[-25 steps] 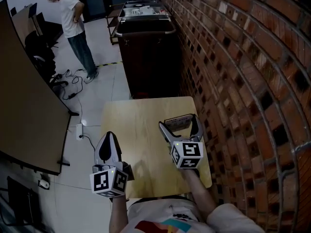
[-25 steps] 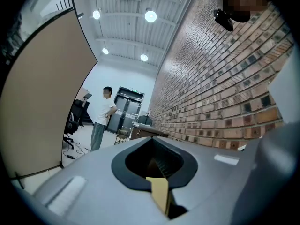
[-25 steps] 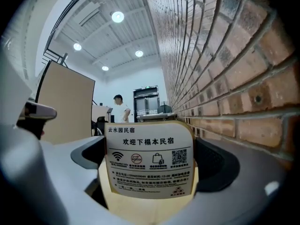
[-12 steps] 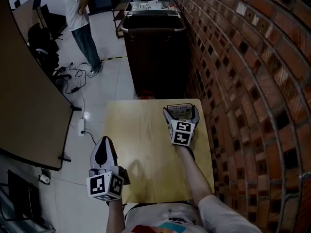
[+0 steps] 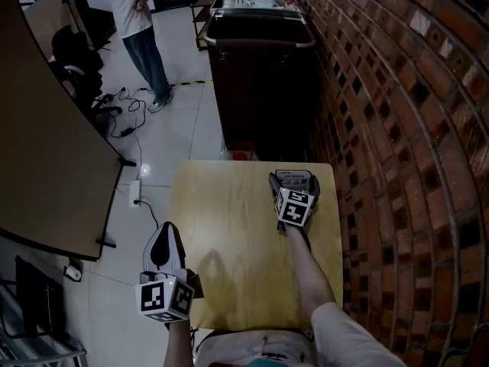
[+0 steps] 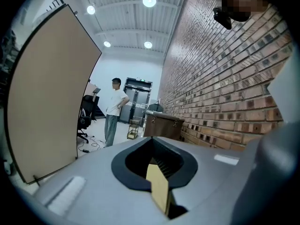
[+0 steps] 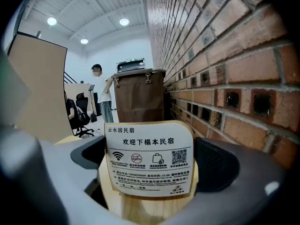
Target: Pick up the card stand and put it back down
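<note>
Your right gripper (image 5: 293,180) is reaching along the right side of the table (image 5: 229,235), with its 2 jaws set on either side of the card stand (image 7: 149,161). In the right gripper view the dark pads meet the left and right edges of the printed card, so I judge the grip to be clenched on the stand, taking it by its narrow sides and leaving the printed face clear. The stand is upright at the far right corner of the table, close to the brick wall (image 5: 397,128). Its wooden foot looks to be resting on the tabletop, so the lift appears not yet begun.

Come straight up from here. The wall is just beside the right jaw, and any sideways drift could knock the card askew in the pads.

Your left gripper (image 5: 165,229) hangs well apart from the stand, off the near left edge of the table. Its jaws are closed together with nothing in them, and only a sliver of table edge shows through the gap. Parked there, it leaves your working arm a free path.

Far off on the left a person (image 5: 141,14) stands on the floor, well clear of you.
</note>
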{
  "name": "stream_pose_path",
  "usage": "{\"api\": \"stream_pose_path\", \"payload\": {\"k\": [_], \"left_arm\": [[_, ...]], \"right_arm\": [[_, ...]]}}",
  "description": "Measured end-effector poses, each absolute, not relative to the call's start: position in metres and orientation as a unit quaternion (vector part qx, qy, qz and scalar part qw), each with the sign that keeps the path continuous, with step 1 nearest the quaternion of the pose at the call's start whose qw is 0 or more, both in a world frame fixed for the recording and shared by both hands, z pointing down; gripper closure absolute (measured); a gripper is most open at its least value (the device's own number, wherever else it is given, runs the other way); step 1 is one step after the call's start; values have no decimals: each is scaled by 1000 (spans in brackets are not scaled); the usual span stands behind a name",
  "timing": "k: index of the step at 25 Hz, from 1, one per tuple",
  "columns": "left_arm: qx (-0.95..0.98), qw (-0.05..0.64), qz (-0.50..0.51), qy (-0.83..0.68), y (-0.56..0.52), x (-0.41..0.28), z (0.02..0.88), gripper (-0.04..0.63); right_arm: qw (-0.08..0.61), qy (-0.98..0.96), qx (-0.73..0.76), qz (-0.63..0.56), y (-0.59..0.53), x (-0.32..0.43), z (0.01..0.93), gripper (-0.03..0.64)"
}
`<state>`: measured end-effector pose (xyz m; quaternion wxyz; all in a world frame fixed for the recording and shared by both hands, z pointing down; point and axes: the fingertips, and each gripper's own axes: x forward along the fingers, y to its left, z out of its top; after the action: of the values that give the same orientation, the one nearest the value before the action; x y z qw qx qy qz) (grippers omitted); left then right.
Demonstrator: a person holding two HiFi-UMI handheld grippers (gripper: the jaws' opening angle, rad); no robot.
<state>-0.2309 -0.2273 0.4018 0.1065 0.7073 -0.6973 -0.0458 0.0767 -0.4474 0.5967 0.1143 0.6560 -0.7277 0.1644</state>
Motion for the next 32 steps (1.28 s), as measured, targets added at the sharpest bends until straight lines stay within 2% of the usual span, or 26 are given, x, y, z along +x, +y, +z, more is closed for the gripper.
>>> {"api": "stream_pose_path", "payload": {"k": [18,22,28,32], "left_arm": [[704,103,-23,-702,-225,-231,414,591],[704,101,-28,-702,-222,-229,407,591],[718,88,-46,-689,-217,-213,388,591],[732,74,-59,-675,-206,-200,373,591]], "right_arm": [[99,-744,641,164,-451,74,602,41],[46,-746,648,145,-446,80,560,41],[-90,-765,628,108,-396,95,440,43],[-143,-785,598,68,-321,97,368,121]]}}
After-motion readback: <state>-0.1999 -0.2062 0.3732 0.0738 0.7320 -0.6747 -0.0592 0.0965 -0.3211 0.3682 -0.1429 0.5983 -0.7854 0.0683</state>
